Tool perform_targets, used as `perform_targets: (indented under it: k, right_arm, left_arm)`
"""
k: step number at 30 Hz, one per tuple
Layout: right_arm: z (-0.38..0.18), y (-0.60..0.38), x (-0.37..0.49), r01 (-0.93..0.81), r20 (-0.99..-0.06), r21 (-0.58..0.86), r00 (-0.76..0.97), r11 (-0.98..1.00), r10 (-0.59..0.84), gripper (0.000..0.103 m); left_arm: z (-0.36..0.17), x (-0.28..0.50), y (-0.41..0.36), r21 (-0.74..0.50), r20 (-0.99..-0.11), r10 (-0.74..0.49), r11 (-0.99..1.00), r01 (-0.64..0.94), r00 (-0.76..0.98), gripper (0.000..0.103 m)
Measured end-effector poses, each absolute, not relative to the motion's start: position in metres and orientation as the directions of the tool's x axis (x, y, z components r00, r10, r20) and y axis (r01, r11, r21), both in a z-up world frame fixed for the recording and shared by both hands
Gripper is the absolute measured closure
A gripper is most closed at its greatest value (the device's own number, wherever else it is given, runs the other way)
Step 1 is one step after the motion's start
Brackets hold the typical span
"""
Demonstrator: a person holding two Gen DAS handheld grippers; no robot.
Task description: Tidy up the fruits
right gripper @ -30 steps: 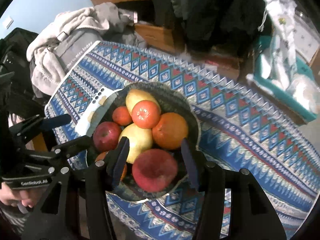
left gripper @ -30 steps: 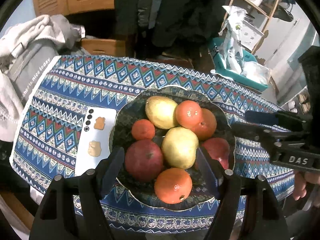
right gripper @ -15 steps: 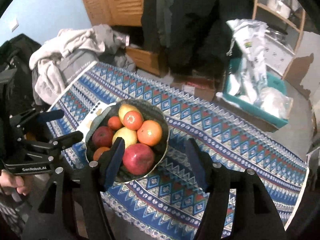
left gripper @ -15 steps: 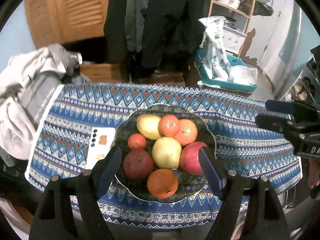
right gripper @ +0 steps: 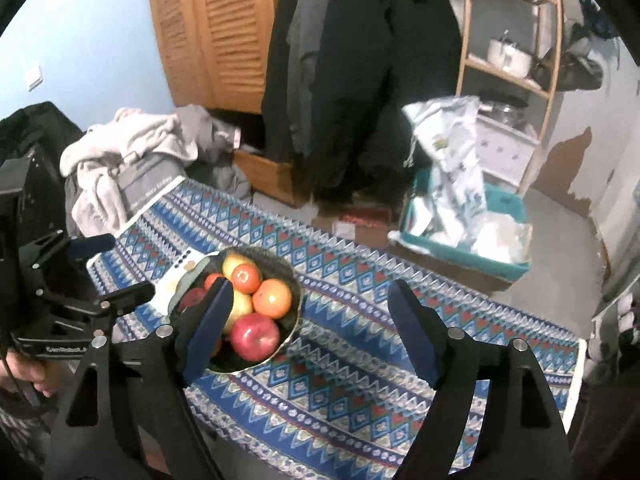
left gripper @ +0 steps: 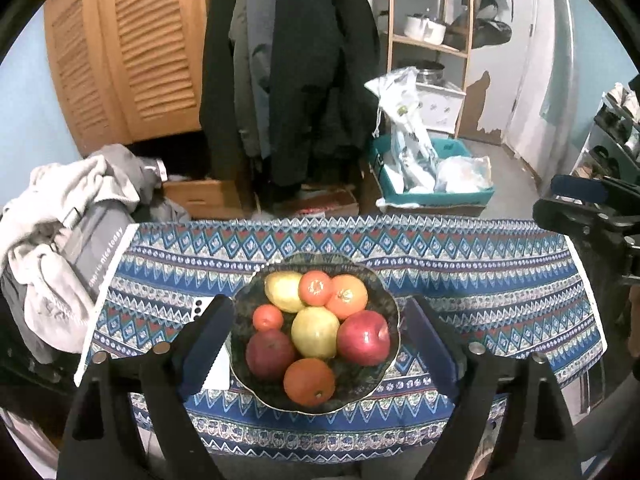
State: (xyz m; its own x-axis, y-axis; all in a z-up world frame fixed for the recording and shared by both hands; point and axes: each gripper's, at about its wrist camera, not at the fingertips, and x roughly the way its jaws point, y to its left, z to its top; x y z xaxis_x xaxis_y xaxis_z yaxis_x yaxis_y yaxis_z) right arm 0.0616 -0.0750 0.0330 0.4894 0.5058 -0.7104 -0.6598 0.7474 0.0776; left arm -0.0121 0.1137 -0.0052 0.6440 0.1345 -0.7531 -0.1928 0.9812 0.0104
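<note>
All the fruit sits piled in the dark bowl [left gripper: 384, 300] on the patterned tablecloth [left gripper: 480, 280]: two red apples [left gripper: 363, 338], yellow pears, oranges. The left gripper [left gripper: 318, 334], wide and empty, hangs with the bowl straight ahead between its fingers. The right gripper [right gripper: 310, 320], also wide and empty, has it ahead-left. Sorting looks done, nothing outside.

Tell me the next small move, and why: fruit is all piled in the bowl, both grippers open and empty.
Probably nothing more: ease both back. All seven fruits sit in the bowl, none on the tablecloth; left gripper and right gripper hold nothing.
</note>
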Motion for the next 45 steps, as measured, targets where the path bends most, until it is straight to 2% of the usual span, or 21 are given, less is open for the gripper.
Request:
perform_targets:
  k: [7, 14, 45]
  right_arm:
    - [0.042, -0.092, 0.055, -0.65, -0.686, 0.071, 0.519, 0.756, 0.51, 0.022]
    - [0.039, -0.103, 0.053, -0.644, -0.687, 0.057, 0.53, 0.763, 0.498, 0.021]
    - [0.032, -0.109, 0.056, -0.627, -0.705, 0.08, 0.514, 0.775, 0.489, 0.021]
  left_arm:
    - [0.007, -0.015, 0.108, 0.062, -0.725, 0.199, 0.972, -0.225, 0.66, 0.002]
    - [0.017, -0.017, 0.102, 0.097, -0.705, 0.238, 0.965, -0.242, 0.668, 0.002]
    - [0.023, -0.018, 0.096, 0.075, -0.712, 0.224, 0.967, -0.245, 0.666, 0.002]
